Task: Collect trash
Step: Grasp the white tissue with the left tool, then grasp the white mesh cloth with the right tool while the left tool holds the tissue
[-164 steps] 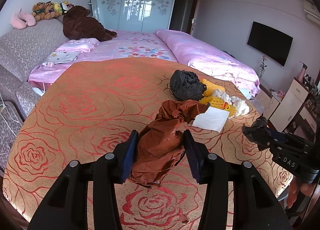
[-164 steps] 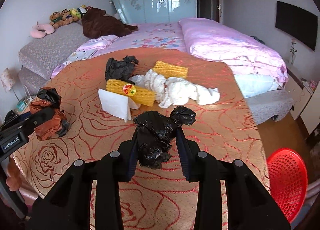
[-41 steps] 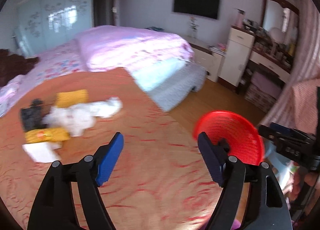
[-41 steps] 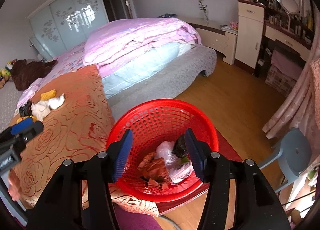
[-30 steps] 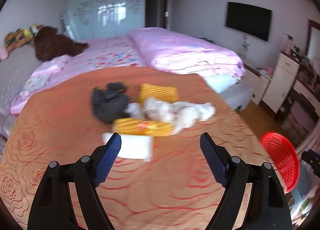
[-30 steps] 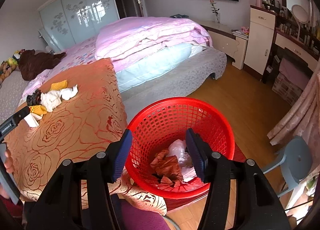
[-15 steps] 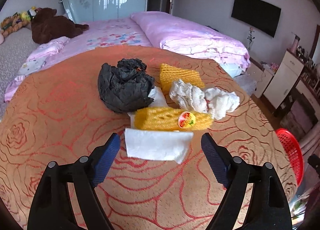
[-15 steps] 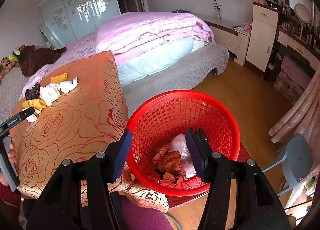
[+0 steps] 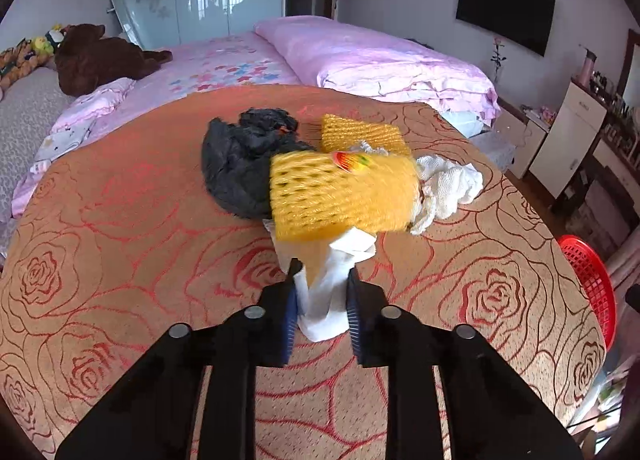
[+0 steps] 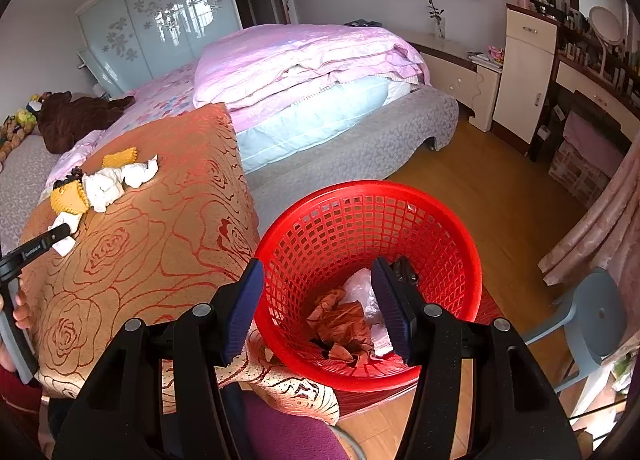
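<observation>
My left gripper (image 9: 322, 286) is shut on a white paper tissue (image 9: 326, 284) on the rose-patterned table (image 9: 120, 260); a yellow foam net (image 9: 344, 194) rests on the tissue's far end. Behind lie a crumpled black bag (image 9: 240, 164), a second yellow net (image 9: 360, 132) and white foam netting (image 9: 448, 184). My right gripper (image 10: 320, 300) is open and empty above the red basket (image 10: 360, 220), which holds a brown bag (image 10: 340, 324), white plastic (image 10: 360, 288) and a black bag (image 10: 404, 268). The left gripper also shows in the right wrist view (image 10: 60, 230).
A bed with pink bedding (image 9: 380, 60) stands behind the table. The red basket's rim (image 9: 588, 280) shows at the table's right edge. A grey stool (image 10: 596, 316) stands right of the basket. Cabinets (image 10: 524, 72) line the right wall.
My left gripper moved forward to the trash pile and shut on the white tissue. The right gripper stayed open over the basket, hardly moving.
</observation>
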A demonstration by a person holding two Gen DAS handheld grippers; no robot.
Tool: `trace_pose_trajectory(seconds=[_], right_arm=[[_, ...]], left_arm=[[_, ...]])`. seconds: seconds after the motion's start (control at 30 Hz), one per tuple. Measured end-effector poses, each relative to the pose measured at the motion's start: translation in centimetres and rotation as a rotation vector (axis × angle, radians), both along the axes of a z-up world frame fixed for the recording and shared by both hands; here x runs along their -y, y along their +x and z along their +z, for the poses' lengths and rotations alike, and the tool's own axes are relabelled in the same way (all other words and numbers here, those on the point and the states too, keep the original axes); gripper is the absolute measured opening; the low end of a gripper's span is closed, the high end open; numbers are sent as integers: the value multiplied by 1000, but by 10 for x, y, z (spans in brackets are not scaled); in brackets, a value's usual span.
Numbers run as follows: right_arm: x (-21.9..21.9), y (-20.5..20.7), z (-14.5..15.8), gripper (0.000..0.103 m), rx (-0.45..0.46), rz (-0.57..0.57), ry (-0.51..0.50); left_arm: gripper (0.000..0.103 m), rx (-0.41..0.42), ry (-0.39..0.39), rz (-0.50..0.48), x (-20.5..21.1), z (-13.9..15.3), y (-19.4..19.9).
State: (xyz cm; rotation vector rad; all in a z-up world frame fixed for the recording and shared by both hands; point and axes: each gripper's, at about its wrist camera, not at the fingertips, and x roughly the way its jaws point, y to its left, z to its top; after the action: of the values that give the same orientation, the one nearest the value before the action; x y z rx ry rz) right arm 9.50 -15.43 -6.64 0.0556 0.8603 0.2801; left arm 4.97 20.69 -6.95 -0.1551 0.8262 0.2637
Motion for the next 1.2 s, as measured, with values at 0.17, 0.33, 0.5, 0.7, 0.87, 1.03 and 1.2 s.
trace_pose_trajectory(seconds=[0.17, 0.33, 0.5, 0.7, 0.87, 1.03, 1.2], right_arm=[[-6, -3, -1, 54, -1, 13, -2], [-16, -5, -2, 54, -3, 37, -8], [-32, -10, -2, 54, 3, 74, -13], [-56, -16, -2, 54, 15, 138, -20], [-85, -22, -2, 54, 34, 211, -37], [-115, -13, 5, 54, 62, 252, -37], [-152, 2, 16, 54, 86, 306, -24]], left_arm=[[15, 15, -14, 13, -8, 1, -19], [15, 32, -9, 25, -10, 4, -40], [15, 59, -26, 26, -11, 9, -67], [15, 113, -39, 15, -9, 22, -93], [15, 134, -56, 12, -10, 26, -105], [15, 142, -43, 15, -11, 26, -107], [15, 136, -61, 25, -17, 21, -107]])
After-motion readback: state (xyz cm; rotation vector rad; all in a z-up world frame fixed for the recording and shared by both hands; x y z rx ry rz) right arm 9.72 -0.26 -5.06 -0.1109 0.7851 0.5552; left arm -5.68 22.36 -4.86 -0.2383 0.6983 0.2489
